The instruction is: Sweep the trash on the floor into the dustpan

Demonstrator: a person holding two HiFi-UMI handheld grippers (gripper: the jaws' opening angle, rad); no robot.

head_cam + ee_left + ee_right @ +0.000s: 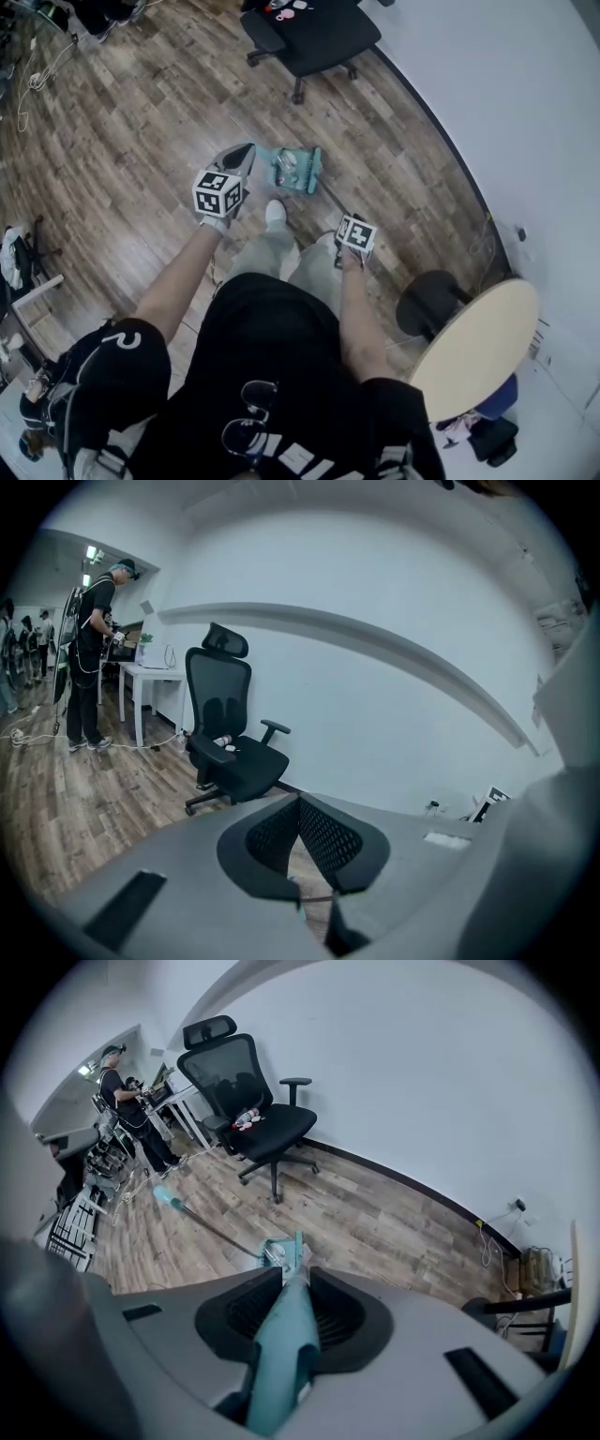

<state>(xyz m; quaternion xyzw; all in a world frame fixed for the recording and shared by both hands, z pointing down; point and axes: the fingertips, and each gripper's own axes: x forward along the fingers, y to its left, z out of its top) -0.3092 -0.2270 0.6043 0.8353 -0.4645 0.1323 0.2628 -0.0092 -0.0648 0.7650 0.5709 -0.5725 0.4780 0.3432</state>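
Note:
A teal dustpan [300,170] rests on the wood floor ahead of the person's feet, with pale bits of trash [285,167] inside it. My right gripper [356,234] is shut on the dustpan's teal handle [284,1349], which runs forward between the jaws down to the pan [283,1252]. A broom's dark rod with a teal end [166,1195] slants away left of the pan in the right gripper view. My left gripper [236,157] hovers just left of the pan. Its jaws meet at the tips [300,803], and I see nothing held between them.
A black office chair [312,36] stands ahead by the white wall [525,103]. A round wooden table [478,347] and a black stool [429,302] are close on the right. A person [92,658] stands by a white desk far left. Cables lie along the wall [497,1241].

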